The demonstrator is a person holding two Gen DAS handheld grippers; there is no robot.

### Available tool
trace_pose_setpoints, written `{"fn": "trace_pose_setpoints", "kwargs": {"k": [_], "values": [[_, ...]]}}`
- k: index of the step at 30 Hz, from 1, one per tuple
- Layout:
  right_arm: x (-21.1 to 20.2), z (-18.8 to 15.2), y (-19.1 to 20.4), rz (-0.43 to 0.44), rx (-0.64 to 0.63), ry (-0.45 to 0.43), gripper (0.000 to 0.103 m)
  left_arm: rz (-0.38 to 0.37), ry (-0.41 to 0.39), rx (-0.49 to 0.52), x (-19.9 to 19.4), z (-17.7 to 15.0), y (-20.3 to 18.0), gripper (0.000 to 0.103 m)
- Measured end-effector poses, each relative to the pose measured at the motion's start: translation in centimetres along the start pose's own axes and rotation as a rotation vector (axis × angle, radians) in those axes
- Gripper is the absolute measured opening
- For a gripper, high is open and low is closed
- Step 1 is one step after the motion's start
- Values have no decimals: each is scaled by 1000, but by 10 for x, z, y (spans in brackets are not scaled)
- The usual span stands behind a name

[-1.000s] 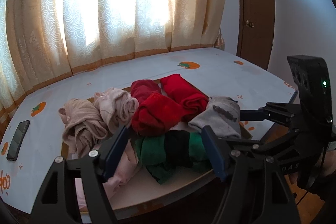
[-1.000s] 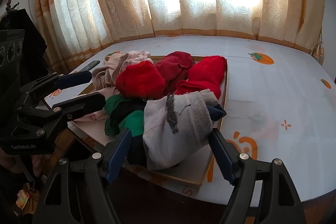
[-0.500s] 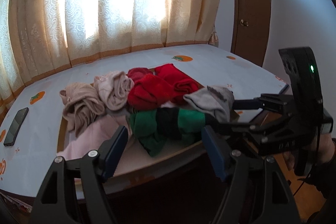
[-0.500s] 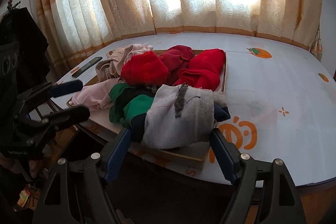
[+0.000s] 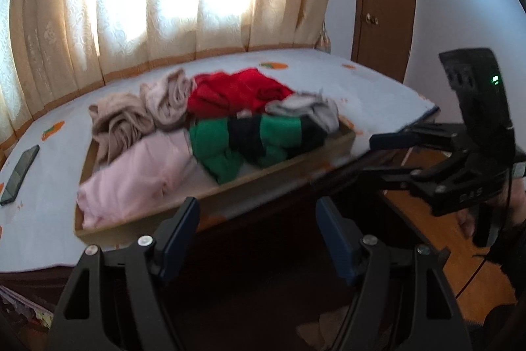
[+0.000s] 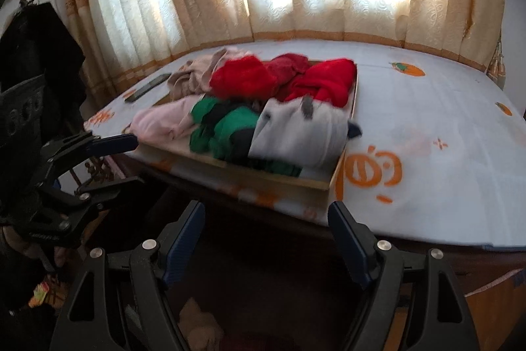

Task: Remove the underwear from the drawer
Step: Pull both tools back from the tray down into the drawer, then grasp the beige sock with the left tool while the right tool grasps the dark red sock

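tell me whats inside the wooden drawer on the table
The wooden drawer holds a pink piece, a green-and-black one, a grey one, red ones and beige ones. Anything beneath them is covered.

lay on the white tablecloth: a shallow wooden drawer (image 5: pixel 292 165), set near the front edge. held rolled and bunched underwear: two beige bundles (image 5: pixel 121 120) at far left, a pale pink piece (image 5: pixel 138 173) spilling over the near-left rim, red pieces (image 6: pixel 315 81) at back, a green-and-black roll (image 5: pixel 253 137) in front, a grey piece (image 6: pixel 296 130) at near right.
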State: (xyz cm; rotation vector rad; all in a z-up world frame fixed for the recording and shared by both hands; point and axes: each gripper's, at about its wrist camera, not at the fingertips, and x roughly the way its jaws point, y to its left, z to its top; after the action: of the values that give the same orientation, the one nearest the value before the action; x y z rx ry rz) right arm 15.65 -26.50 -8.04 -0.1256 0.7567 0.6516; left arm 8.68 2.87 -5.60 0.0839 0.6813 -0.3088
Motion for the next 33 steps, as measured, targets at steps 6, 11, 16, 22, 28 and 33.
{"fn": "trace_pose_setpoints", "kwargs": {"k": [6,11,16,22,28,33], "values": [[-5,-24,13,4,-70,61,79,-8,66,20,6,-22,-5,74],[-1,-41,17,-2,-120,128,79,-12,119,41,12,-37,-9,74],[9,-55,18,-3,-154,206,79,-39,190,52,22,-53,-14,74],[30,-75,28,-11,-260,374,79,-58,274,57,32,-65,-14,74],[55,-87,33,-17,-335,539,79,-112,361,10,45,-71,-7,74],[73,-92,29,11,-322,647,76,-139,412,-4,51,-78,-11,74]]}}
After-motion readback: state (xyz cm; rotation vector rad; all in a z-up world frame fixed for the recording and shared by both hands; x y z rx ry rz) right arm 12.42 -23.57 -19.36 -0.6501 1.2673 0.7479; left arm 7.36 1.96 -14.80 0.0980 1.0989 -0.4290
